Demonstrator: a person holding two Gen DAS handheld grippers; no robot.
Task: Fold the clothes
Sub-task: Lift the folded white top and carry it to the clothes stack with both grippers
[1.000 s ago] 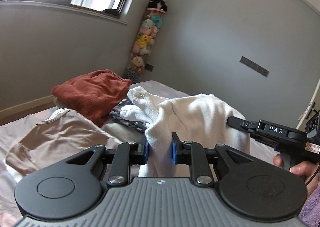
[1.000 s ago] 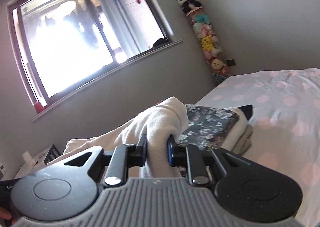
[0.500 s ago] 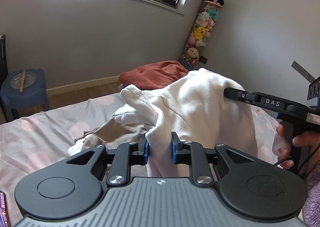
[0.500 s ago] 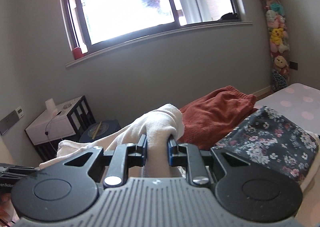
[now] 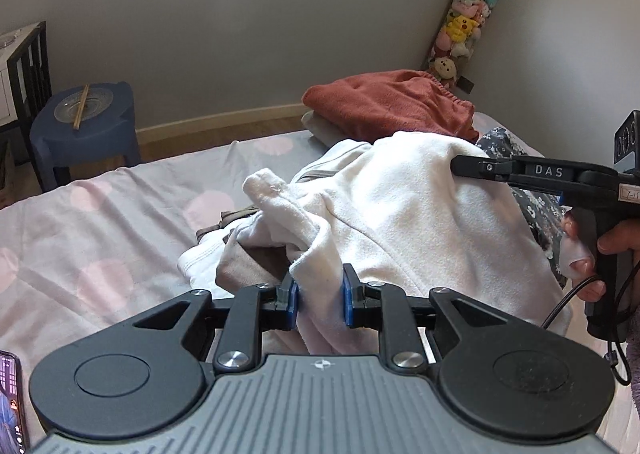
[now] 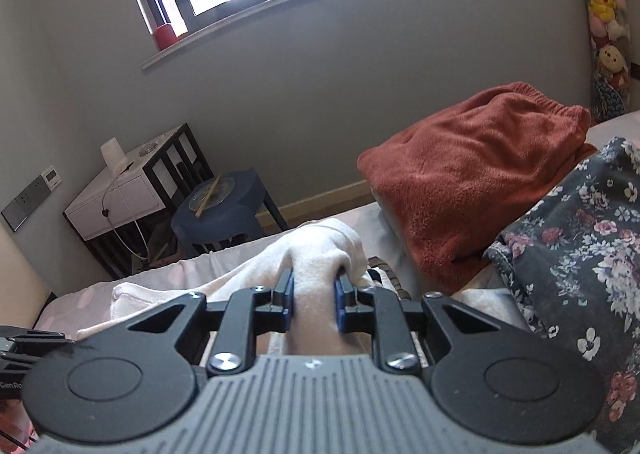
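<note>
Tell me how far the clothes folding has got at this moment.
Done: a rust-red garment and a dark floral one lie folded at the far side of the bed. In hand: a white fleece garment, pinched by both the left tool and the right tool, lifted and not yet laid flat. Left: that piece and a beige-and-white garment crumpled under it.

bed | on it: rust garment, floral garment, beige clothes

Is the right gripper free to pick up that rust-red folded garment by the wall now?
Probably not yet. The right gripper is shut on the white garment, so its jaws are occupied. The rust-red garment lies uncovered beyond; nothing else blocks it.
</note>
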